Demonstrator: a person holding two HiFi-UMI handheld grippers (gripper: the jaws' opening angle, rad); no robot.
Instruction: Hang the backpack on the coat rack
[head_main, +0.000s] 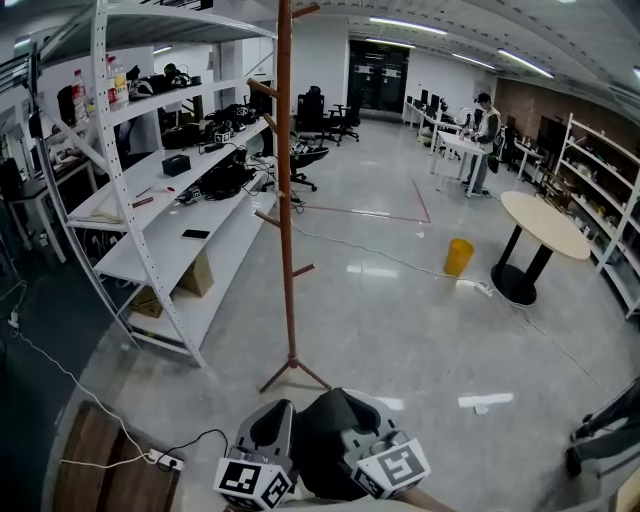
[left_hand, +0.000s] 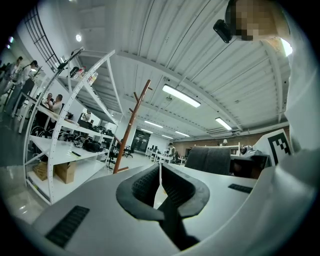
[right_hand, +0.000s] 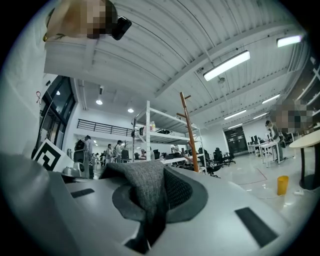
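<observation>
The right gripper (right_hand: 154, 176) is clenched on a fold of grey fabric of the backpack (head_main: 325, 440), which fills the gap between its fingers. The left gripper (left_hand: 160, 172) has its jaws closed together, apparently on nothing. The backpack sits just beside it, between both grippers, and well apart from the coat rack (head_main: 286, 190).
</observation>
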